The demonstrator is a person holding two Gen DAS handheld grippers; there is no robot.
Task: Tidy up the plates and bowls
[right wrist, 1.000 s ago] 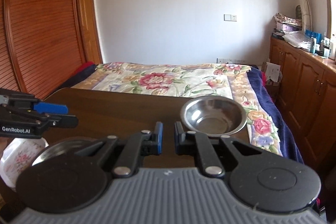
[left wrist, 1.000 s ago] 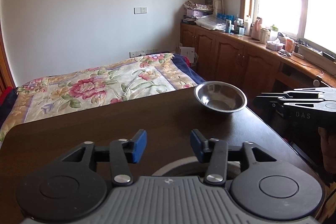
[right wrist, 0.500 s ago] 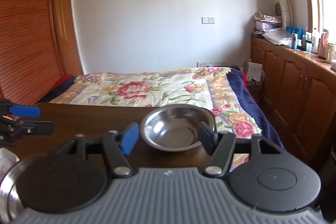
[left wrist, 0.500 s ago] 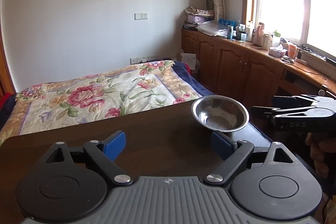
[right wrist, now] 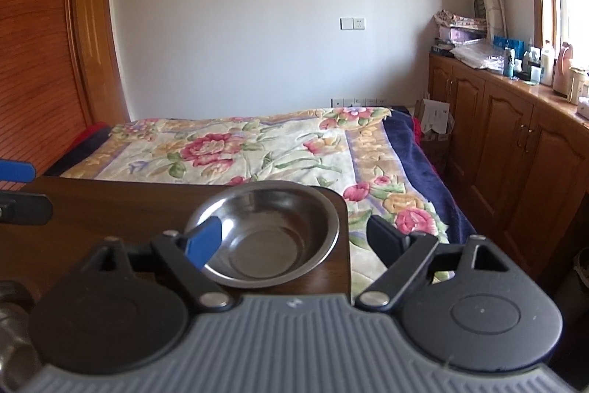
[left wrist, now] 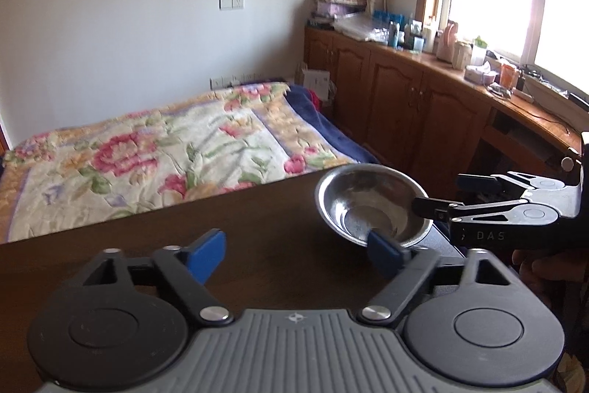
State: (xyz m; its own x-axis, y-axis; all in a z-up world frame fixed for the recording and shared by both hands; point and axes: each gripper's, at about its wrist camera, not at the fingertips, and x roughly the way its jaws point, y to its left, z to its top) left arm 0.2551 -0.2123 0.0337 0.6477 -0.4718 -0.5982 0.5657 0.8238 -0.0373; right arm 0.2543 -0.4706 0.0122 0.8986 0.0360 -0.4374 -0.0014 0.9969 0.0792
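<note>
Right tongs have just been opening, wide now, straddling the steel bowl at the surface corner, pads clear. Left tongs closing slightly, wide, empty.

Steel bowl sits at far right corner of dark table. Tabletop left of bowl bare, open for passage. Right gripper straddles bowl's near rim, jaws wide, blocking approach from that side. Beyond bowl, table edge drops to the floral bed.
</note>
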